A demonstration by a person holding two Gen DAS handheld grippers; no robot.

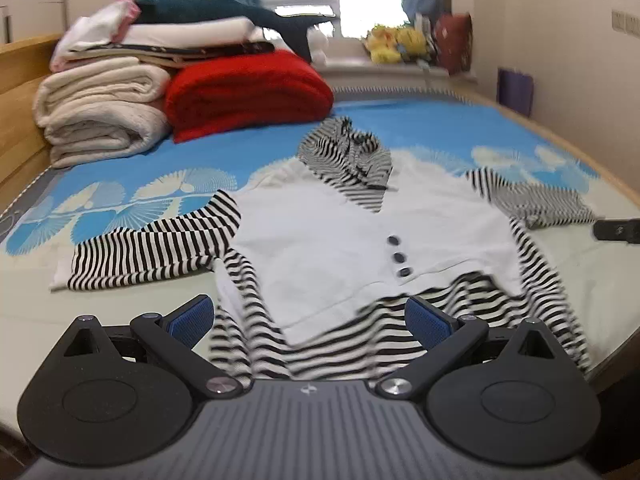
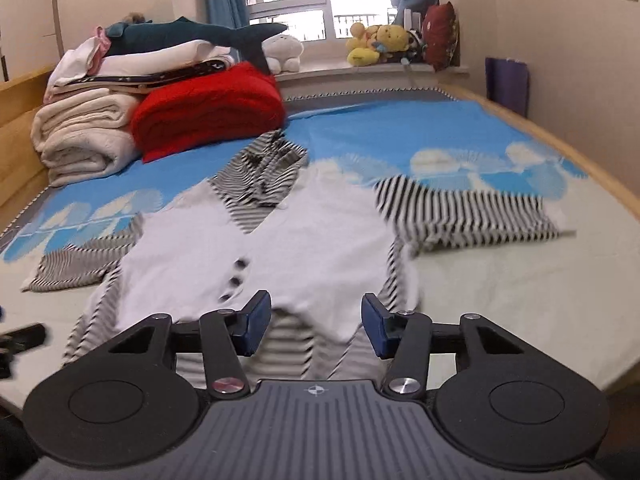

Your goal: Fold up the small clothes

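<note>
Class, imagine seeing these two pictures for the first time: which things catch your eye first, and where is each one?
A small white top with black-and-white striped sleeves and hood lies spread flat in the middle of the bed. Behind it on the left, a bright red folded blanket leans against stacked cream blankets. Yellow plush toys sit on the windowsill.

Small white knit top with black-and-white striped sleeves, hood and hem (image 1: 320,236) (image 2: 312,240) is lying front-up, spread flat on the bed. Striped hood is bunching at the far end. Both sleeves are stretching out sideways, one to each side. Three dark buttons (image 1: 399,257) are running down the white front panel. Striped hem is rumpling at the near edge.
</note>
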